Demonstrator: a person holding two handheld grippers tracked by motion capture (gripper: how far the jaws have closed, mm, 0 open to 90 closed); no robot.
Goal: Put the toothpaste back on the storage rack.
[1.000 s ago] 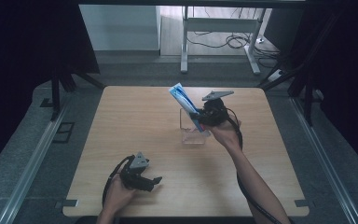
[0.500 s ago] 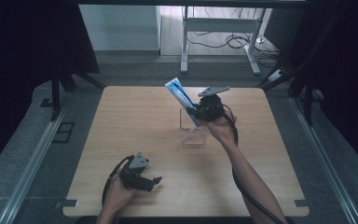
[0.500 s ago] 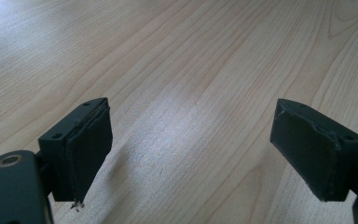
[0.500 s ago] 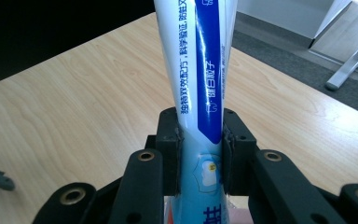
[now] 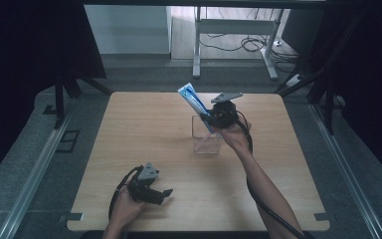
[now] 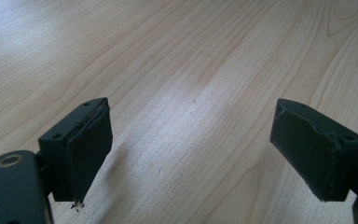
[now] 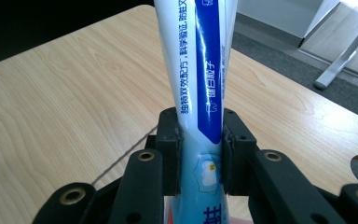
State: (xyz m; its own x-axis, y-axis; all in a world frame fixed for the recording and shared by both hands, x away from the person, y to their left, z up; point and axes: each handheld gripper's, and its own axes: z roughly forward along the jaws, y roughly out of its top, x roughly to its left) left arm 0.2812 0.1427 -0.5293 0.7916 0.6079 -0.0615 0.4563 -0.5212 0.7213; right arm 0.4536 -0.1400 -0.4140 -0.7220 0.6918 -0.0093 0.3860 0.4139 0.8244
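Near the front edge of the wooden table point(image 5: 129, 129), the left gripper point(image 5: 161, 195) is held low in the person's left hand point(image 5: 124, 211). Its jaws are spread wide apart, and nothing is held between them. In the left gripper view, only bare wood is seen between the two black pads point(image 6: 91, 154).

Farther back, close to the middle of the table, a small clear box point(image 5: 205, 137) is seen standing upright. The right gripper point(image 5: 213, 118) is held just above it by the person's right hand point(image 5: 235, 137).

A blue and white tube point(image 5: 195, 103) is squeezed tightly between the right gripper's jaws. The tube is gripped near its lower end, and it is tilted up and away toward the far left. Its lower tip is seen over the clear box, but whether the box is touched cannot be told. In the right gripper view, the tube point(image 7: 200, 74) is seen pinched on both sides by the pads point(image 7: 170, 154).

Beyond the table, a grey floor point(image 5: 144, 69) and metal legs point(image 5: 197, 35) are seen.
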